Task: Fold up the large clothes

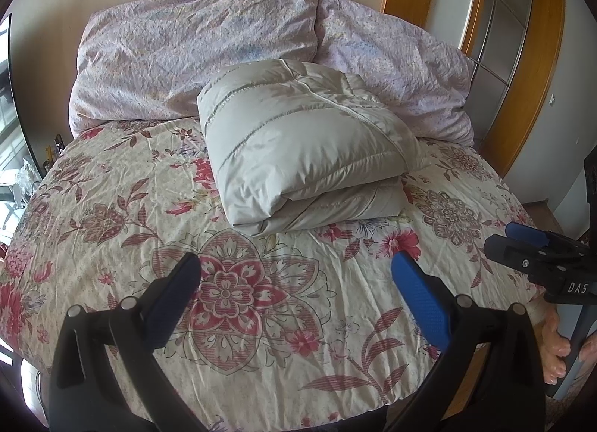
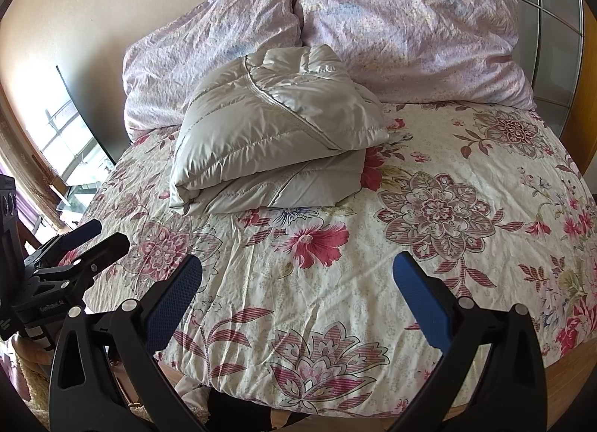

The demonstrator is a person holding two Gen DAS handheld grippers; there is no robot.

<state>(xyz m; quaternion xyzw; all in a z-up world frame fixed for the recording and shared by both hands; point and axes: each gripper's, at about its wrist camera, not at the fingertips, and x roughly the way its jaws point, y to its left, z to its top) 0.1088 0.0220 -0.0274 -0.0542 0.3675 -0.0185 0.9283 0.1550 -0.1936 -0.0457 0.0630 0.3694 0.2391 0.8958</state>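
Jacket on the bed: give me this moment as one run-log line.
jacket: folded, on floral bedspread near pillows | left gripper: open, empty | right gripper: open, empty

The bed (image 1: 112, 208), covered by a flowered sheet (image 2: 447, 264), carries a folded grey padded jacket (image 1: 298, 148) near its head and 2 lilac pillows (image 1: 186, 47) behind it, the jacket's back edge touching them
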